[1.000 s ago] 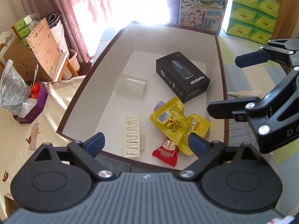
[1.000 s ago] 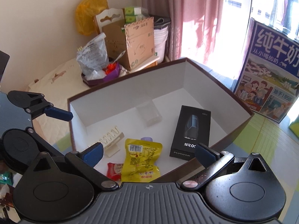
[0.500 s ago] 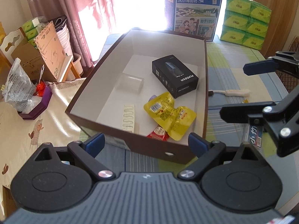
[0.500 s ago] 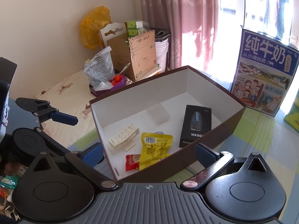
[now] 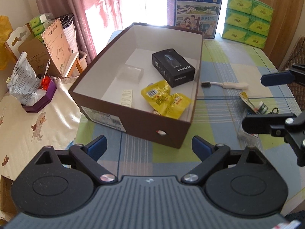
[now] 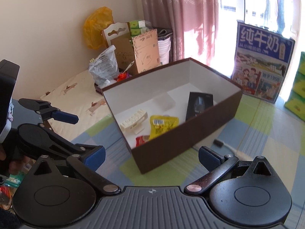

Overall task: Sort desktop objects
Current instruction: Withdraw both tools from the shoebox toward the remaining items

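Note:
A brown box with a white inside stands on the checked tablecloth, also seen in the right wrist view. It holds a black carton, a yellow pouch, a clear case, a white ridged clip and a red packet. Right of the box lie a toothbrush and small packets. My left gripper is open and empty in front of the box. My right gripper is open and empty above the table's right side.
A blue milk carton and green tissue packs stand behind the box. Cardboard boxes, a plastic bag and a purple tray crowd the cream-covered surface to the left.
Both grippers have drawn back from over the box, which now looks smaller and farther away. The toothbrush and packets on the table have come into view. Both stay open.

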`<action>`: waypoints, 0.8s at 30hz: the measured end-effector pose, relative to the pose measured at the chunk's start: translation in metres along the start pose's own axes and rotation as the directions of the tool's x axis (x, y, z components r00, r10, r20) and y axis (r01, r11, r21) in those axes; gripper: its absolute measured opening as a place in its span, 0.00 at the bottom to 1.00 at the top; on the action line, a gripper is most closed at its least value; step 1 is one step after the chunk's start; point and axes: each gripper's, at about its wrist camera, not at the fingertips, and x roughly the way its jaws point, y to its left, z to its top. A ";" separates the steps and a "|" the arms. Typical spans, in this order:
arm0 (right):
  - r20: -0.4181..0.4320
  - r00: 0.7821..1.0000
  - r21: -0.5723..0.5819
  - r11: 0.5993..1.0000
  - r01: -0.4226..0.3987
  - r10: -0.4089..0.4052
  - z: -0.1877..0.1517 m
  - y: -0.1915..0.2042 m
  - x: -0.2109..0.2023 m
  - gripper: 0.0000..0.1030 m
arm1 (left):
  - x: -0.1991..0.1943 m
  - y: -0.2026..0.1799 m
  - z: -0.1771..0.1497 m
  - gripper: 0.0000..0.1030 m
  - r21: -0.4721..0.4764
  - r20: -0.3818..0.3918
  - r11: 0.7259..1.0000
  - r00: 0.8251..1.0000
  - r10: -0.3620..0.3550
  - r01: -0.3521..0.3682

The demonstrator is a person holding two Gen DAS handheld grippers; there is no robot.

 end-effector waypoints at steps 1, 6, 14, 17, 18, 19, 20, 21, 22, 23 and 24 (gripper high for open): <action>-0.006 1.000 0.006 1.000 0.002 -0.002 -0.004 -0.001 -0.002 0.98 | -0.001 -0.002 -0.002 0.91 -0.001 -0.004 1.000 1.000 -0.003 0.003; -0.046 0.999 0.022 0.999 0.030 -0.029 -0.026 -0.006 -0.012 0.98 | -0.002 -0.018 -0.013 0.91 0.007 -0.031 1.000 0.999 -0.021 0.021; -0.098 0.993 0.084 0.994 0.074 -0.065 -0.063 -0.025 -0.035 0.98 | 0.005 -0.051 -0.024 0.91 0.051 -0.075 0.997 0.996 -0.057 0.061; -0.113 0.990 0.110 0.989 0.102 -0.090 -0.073 -0.034 -0.042 0.98 | 0.005 -0.063 -0.024 0.91 0.070 -0.079 0.994 0.994 -0.077 0.082; -0.116 0.989 0.119 0.987 0.111 -0.097 -0.076 -0.038 -0.045 0.98 | 0.006 -0.068 -0.024 0.91 0.077 -0.080 0.993 0.993 -0.083 0.089; -0.119 0.987 0.130 0.984 0.121 -0.105 -0.079 -0.042 -0.048 0.98 | 0.007 -0.073 -0.023 0.91 0.084 -0.081 0.992 0.993 -0.089 0.096; -0.122 0.986 0.140 0.982 0.129 -0.112 -0.082 -0.046 -0.050 0.98 | 0.007 -0.077 -0.023 0.91 0.091 -0.081 0.990 0.992 -0.096 0.104; -0.126 0.985 0.151 0.978 0.140 -0.122 -0.085 -0.050 -0.053 0.98 | 0.008 -0.082 -0.022 0.91 0.098 -0.082 0.989 0.991 -0.104 0.112; -0.129 0.983 0.162 0.975 0.152 -0.132 -0.088 -0.053 -0.055 0.98 | 0.009 -0.086 -0.021 0.91 0.106 -0.082 0.987 0.990 -0.114 0.122; -0.133 0.981 0.173 0.971 0.163 -0.141 -0.090 -0.057 -0.057 0.98 | 0.010 -0.091 -0.021 0.91 0.114 -0.081 0.985 0.989 -0.123 0.132; -0.136 0.979 0.185 0.967 0.174 -0.151 -0.093 -0.062 -0.059 0.98 | 0.012 -0.096 -0.020 0.91 0.121 -0.082 0.982 0.988 -0.133 0.142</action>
